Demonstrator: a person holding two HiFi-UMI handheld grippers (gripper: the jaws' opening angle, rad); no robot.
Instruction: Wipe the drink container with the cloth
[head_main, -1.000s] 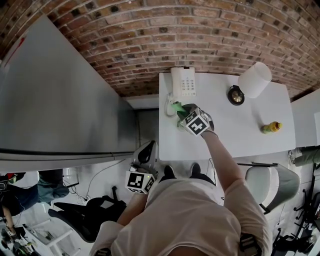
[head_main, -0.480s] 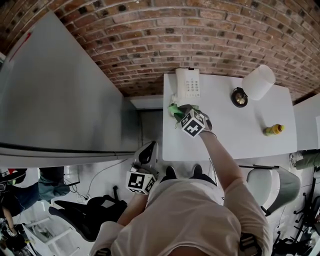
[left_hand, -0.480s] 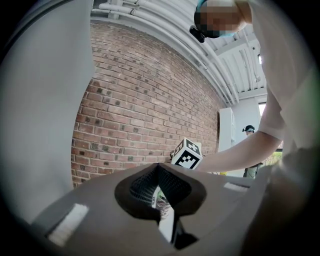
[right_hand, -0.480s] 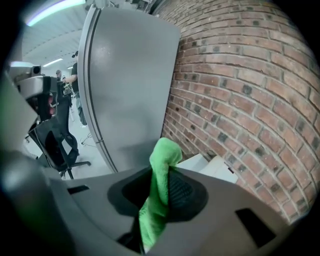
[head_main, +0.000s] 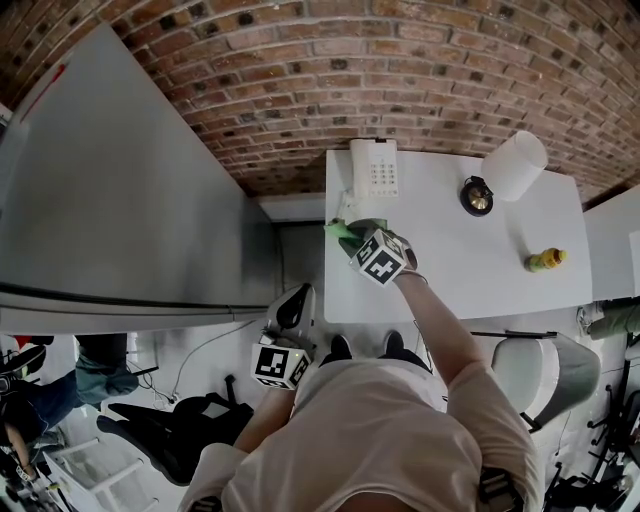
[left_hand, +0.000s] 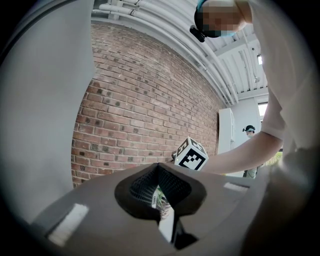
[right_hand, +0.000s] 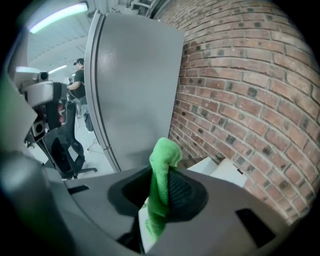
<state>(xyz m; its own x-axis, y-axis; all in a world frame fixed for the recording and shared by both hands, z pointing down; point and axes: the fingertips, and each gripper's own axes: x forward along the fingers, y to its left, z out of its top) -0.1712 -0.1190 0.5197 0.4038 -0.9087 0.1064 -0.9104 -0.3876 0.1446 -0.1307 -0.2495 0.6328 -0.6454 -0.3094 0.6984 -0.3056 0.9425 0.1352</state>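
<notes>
Right gripper view: right gripper (right_hand: 161, 202) pinched tight on soft green cloth (right_hand: 162, 160). Left gripper (left_hand: 159, 197) closed, empty, hanging low. Small yellow drink bottle (head_main: 545, 259) well apart on white table (head_main: 450, 270), unheld; may roll off once wiped one-handed.

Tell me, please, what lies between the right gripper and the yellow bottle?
In the head view, only bare table separates the right gripper, holding the cloth, from the bottle.

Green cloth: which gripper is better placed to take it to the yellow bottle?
Right. The right gripper is shut on the green cloth above the white table that holds the yellow bottle. The left gripper hangs off the table, near the person's waist.
</notes>
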